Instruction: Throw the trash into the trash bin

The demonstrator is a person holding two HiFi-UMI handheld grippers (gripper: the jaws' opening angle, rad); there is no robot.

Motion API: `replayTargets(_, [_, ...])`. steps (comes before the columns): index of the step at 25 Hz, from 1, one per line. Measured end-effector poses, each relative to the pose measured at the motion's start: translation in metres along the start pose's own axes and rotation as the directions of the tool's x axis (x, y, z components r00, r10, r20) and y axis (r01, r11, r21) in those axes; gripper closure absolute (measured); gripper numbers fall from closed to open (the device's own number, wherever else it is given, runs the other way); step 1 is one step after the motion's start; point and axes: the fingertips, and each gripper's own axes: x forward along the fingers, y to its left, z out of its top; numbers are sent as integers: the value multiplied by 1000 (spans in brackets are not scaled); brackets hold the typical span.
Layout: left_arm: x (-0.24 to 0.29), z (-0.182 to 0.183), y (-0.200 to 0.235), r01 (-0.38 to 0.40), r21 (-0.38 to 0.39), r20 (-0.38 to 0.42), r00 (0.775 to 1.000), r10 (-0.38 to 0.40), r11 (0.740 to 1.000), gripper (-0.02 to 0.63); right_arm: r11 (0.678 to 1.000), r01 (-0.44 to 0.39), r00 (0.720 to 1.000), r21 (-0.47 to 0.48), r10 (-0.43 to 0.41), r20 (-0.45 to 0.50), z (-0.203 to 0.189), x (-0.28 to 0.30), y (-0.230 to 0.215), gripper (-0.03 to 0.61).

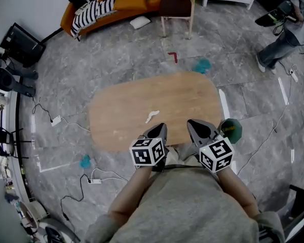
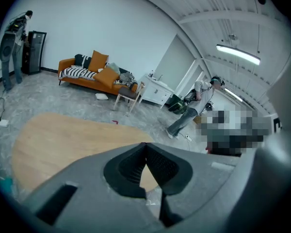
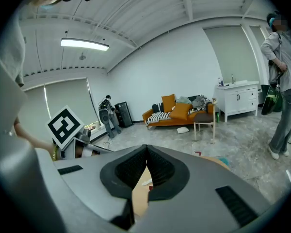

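Forearms (image 1: pixel 130 196) enter from bottom of frame; hands hidden under marker cubes (image 1: pixel 148 152). Left tool (image 1: pixel 160 128): jaws pinched together, empty, at tabletop (image 1: pixel 116 110) edge; white trash scrap (image 1: pixel 152 116) just beyond its tips. Right tool (image 1: pixel 192 123): likewise closed, empty. Green bin (image 1: pixel 233 130) at right, partly hidden behind it.

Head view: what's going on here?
A person holds the left gripper and right gripper over the near edge of the wooden table, both shut and empty. A white scrap lies on the table just ahead, untouched. A green bin stands on the floor by the table's right side.
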Motion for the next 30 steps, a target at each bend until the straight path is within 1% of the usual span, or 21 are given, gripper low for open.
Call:
replayTargets(8, [-17,-6,43,-38,-35,-10,999,37,999,604,999,-33,999,0,33,-33,-8,30,31,571])
replayTargets(15, [-12,-3,75,-57,-56,-27,998,55,997,604,998,-57,996,3,57,-65,-12,58,45,571])
replayTargets(21, [0,-4,93,-70,-68,-37,997,68,995,604,997,-71,993,13,72,-98,-22,77,46,571])
replayTargets(30, [23,-12,134,-92,-80,-85,993,85,993,603,998,-61,990,28,64,-122,-29,116,41,571])
